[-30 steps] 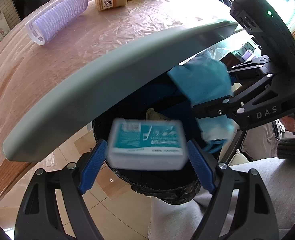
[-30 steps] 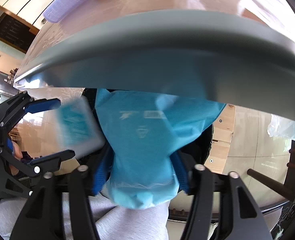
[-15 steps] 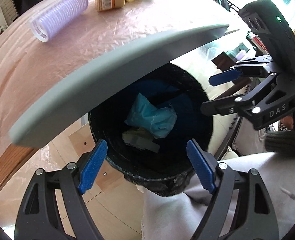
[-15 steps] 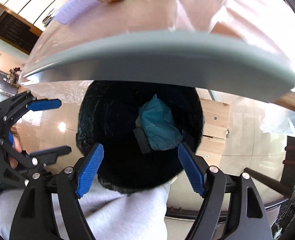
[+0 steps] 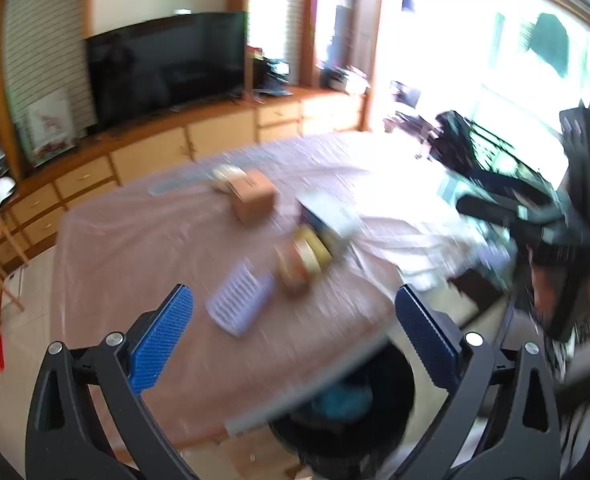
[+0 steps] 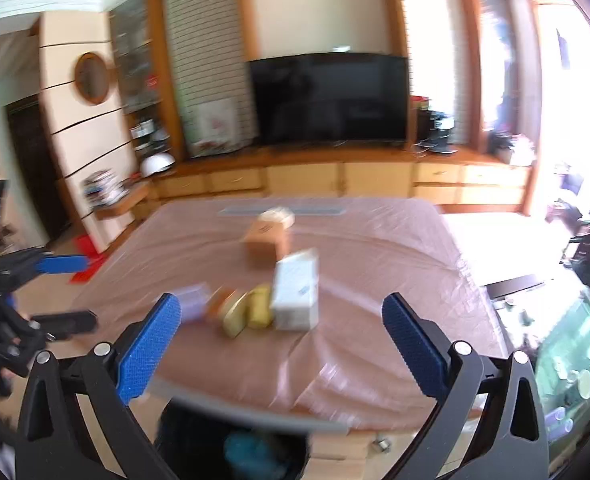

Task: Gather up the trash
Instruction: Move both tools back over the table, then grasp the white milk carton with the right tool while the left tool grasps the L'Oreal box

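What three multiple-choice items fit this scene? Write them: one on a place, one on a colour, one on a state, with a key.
1. Where is the black round trash bin?
A. On the table
B. On the floor under the table's near edge
C. Beside the television

2. What colour is the crumpled piece inside the bin?
A. Red
B. Teal blue
C. Yellow

3. How is the left gripper?
A. Open, holding nothing
B. Shut on a box
C. Shut on a bottle

Key: 1 B, the bin sits low, partly beneath the pink plastic-covered table. 2 B, teal shows in both views. 3 A, its blue pads stand wide apart; the right gripper likewise.
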`<state>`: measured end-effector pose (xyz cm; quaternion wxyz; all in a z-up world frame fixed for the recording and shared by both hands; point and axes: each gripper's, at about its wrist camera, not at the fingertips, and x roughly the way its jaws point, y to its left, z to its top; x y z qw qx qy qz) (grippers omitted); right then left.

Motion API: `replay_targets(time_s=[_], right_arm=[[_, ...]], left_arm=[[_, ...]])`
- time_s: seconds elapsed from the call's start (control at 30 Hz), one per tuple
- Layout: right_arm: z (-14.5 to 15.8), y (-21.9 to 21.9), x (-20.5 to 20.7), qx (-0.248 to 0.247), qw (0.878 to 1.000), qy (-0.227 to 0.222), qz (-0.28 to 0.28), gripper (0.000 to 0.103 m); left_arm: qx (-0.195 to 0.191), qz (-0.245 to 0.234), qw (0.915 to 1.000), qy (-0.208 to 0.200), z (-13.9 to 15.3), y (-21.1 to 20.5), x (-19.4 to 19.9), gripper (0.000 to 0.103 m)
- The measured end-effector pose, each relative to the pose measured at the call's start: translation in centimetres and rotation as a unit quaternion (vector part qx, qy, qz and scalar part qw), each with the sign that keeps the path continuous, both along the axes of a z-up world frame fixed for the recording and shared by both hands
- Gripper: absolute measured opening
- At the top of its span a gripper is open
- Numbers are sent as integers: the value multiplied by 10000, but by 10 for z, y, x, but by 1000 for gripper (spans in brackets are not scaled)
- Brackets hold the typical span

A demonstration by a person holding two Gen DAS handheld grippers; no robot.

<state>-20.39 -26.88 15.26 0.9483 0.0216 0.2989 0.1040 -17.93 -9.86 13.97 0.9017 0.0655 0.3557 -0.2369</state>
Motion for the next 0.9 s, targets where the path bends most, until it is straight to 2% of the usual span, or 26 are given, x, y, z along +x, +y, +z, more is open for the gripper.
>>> replay_targets(time_s=[0.1,0.2,0.3,0.4,0.47,0.63,0.8,0.9], right_arm=[[-14,1,31,-127,9989,430,-103,99],[-36,-4,67,72,9944,1056,-36,99],[-53,0,79,177,9913,1304,-29,98],[-71,4,100,222,9868,1603,-63,87],[-81,5,113,369,9829,1802,3,84],[-95,16,133,224,9807,1938,125,82],[-105,26,142,31,9797,1989,268,79],[-109,27,146,148,9777,2071,316,76]], left_arm=[[-50,339,9994,92,2,1,36,101],[-79,429,9982,402,-3,-2,70,101],[-45,457,9967,672,-14,-10,100,101],[138,470,9950,873,-27,-21,129,101],[197,473,9938,990,-33,-27,144,101],[164,531,9877,1459,-55,-46,183,101],[374,666,9836,1634,-73,-65,211,101],[395,720,9806,1779,-83,-69,223,97]])
